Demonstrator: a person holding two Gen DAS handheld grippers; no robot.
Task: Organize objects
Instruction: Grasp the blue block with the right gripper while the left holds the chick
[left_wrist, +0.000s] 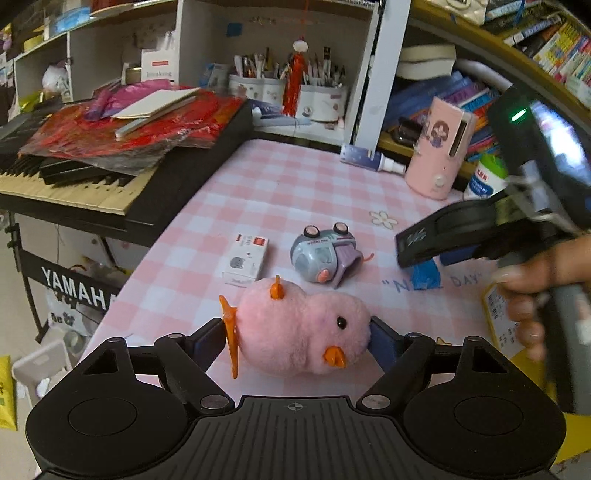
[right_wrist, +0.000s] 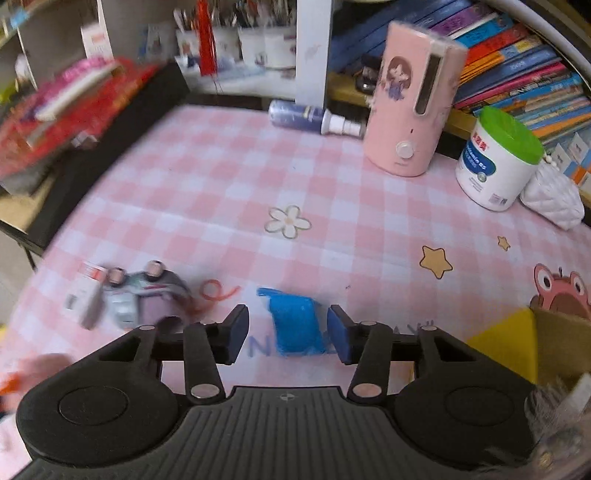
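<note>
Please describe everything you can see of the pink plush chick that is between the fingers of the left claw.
The pink plush chick is a small, round soft toy of fluffy pink fabric. It has a black bead eye, an orange beak, an orange foot on its rear end and a small orange piece on top. It lies on its side, beak toward the camera, over the pink checked tablecloth. The left claw is shut on it, one blue pad at the foot end and the other at the head. Whether it still touches the cloth cannot be told.

Motion blur smears the toy car and small box.
</note>
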